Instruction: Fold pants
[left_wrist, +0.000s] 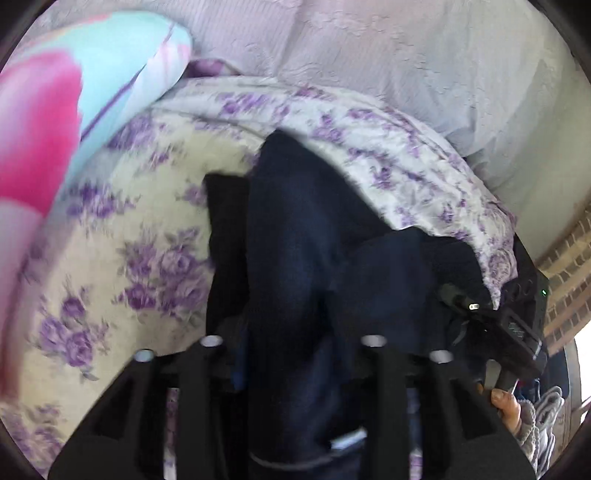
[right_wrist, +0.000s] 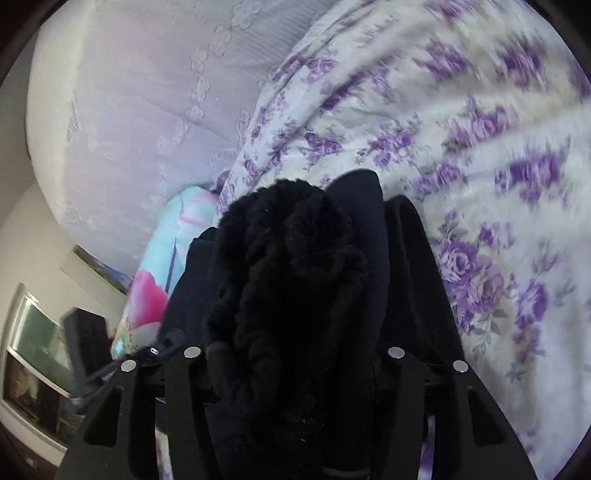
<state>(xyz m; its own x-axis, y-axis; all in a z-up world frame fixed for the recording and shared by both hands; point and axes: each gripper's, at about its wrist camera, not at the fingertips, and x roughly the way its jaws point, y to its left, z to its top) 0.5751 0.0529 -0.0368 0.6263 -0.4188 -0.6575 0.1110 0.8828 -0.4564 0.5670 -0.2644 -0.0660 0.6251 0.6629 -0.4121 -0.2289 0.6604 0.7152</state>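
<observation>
Dark navy pants (left_wrist: 295, 258) fill the gap between the fingers of my left gripper (left_wrist: 295, 206). The cloth lies against the left finger (left_wrist: 225, 221) and drapes over the right one, hiding it. In the right wrist view the pants' bunched ribbed waistband (right_wrist: 295, 258) is clamped in my right gripper (right_wrist: 303, 221), whose two black fingers stand on either side of the thick wad. From the left wrist view the right gripper (left_wrist: 517, 325) appears at the right edge, beyond the cloth, with a person's thumb (left_wrist: 506, 402) on its handle. Both grippers carry the pants above the bed.
Under the pants lies a cream quilt with purple flowers (left_wrist: 122, 258) (right_wrist: 480, 184). Beyond it is a lilac embossed bedspread (left_wrist: 369, 55) (right_wrist: 129, 110). A turquoise and pink pillow (left_wrist: 92, 92) (right_wrist: 155, 280) lies at the quilt's edge. A brick wall (left_wrist: 569, 277) shows at the far right.
</observation>
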